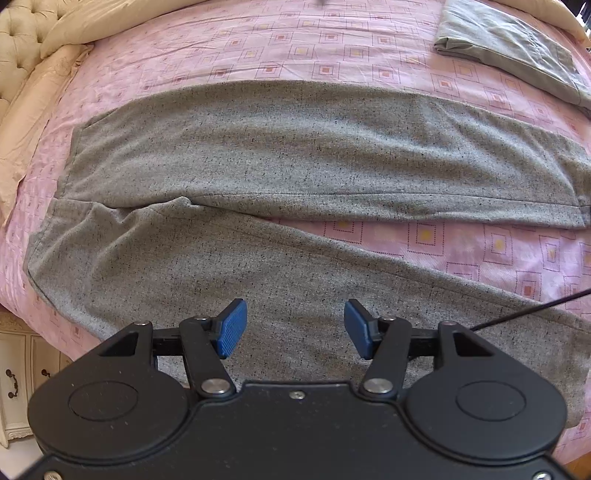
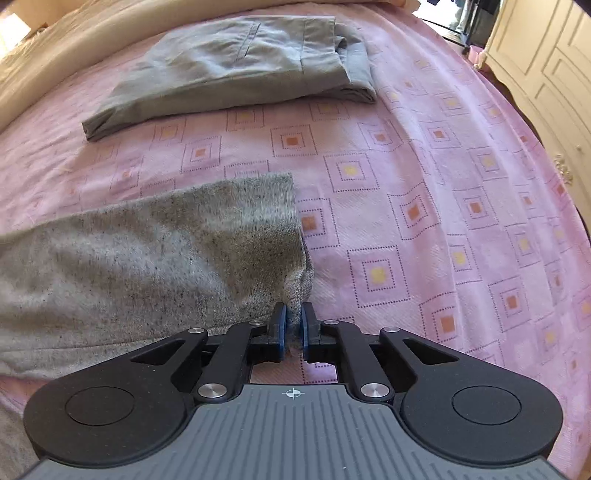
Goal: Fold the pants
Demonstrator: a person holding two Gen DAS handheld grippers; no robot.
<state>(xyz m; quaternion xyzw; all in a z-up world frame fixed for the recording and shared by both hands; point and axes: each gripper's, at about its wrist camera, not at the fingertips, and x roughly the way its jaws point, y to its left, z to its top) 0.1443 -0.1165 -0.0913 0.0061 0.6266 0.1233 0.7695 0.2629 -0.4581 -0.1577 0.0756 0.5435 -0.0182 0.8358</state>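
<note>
**Right gripper pinching pant hem, left gripper open over near leg**

Pants (image 1: 295, 155): grey speckled, spread flat on the pink sheet (image 1: 480, 243), legs running left-right across the bed. Waist end sits at the left, hems at the right. The two legs split in a V, with a strip of sheet visible between them toward the right. Far leg lies smooth. Near leg has some wrinkles close to the crotch.

Left gripper (image 1: 295, 328): jaws wide apart, blue pads (image 1: 232, 328) clear of the fabric between them, nothing held. It hangs over the near leg, roughly mid-length. I cannot tell whether it touches the cloth.

Right gripper (image 2: 293, 326): jaws nearly closed, clamped on a corner of a pant leg hem (image 2: 299, 288). A thin fold of grey fabric shows between the pads. The hem edge runs away from the jaws toward the far side, and the cloth bunches up where it is pinched.

Other stuff:
- Second pants (image 2: 240, 70), plain grey-green, already folded, lying on the far side of the bed, well apart from the speckled pair.
- Beige duvet (image 1: 147, 22) piled along the far edge.
- Tufted headboard (image 1: 18, 40) at far left.
- White cabinet (image 2: 546, 74) off the right side of the bed.
- White drawer unit (image 1: 18, 376) at near left, below bed level.
</note>
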